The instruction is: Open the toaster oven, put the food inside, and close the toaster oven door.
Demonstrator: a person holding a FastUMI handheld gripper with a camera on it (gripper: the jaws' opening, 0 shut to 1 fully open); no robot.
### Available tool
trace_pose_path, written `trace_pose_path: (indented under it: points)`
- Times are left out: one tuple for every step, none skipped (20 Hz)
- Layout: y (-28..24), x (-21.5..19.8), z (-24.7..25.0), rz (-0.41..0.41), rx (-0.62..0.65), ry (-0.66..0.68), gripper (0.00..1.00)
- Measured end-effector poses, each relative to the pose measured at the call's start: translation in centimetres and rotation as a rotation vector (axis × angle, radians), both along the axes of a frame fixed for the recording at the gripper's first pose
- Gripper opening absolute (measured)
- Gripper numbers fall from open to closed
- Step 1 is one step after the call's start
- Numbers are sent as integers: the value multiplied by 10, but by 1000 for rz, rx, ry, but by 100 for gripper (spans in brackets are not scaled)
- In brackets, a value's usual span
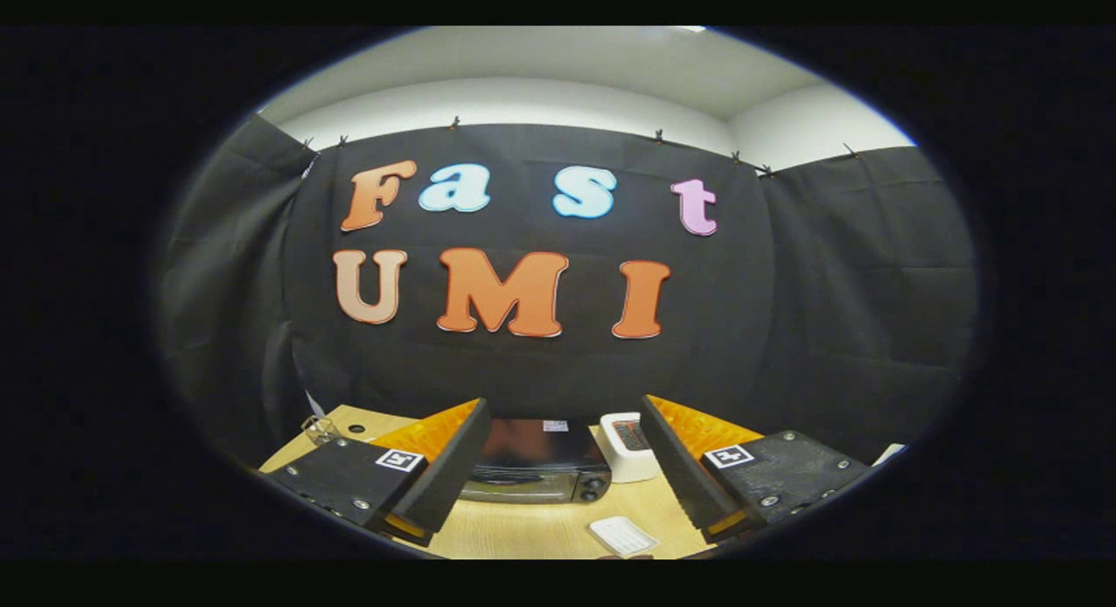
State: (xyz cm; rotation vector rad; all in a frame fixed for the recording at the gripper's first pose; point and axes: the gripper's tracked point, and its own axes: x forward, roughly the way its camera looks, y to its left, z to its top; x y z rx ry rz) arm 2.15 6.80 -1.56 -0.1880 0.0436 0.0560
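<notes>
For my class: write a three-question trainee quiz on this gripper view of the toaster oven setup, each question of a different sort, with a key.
1. True or false: the toaster oven door is shut.
2. Multiple choice: the white appliance stands (A) on top of the oven, (B) beside the oven on the wooden table, (C) between the closed fingers.
3. Fill in: the gripper has its fingers ____, holding nothing.

Key
1. True: the door is up, with the knobs at its end nearest the white appliance.
2. B
3. Open: the oven shows through the gap between them, further ahead, and a small flat white object lies nearer on the table.
</notes>
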Motion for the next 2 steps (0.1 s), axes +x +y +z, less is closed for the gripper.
trace_pose_path:
  points:
    - [-5, -4, 2, -8, 11, -4, 100]
    - [-9, -7, 2, -10, 23, -2, 100]
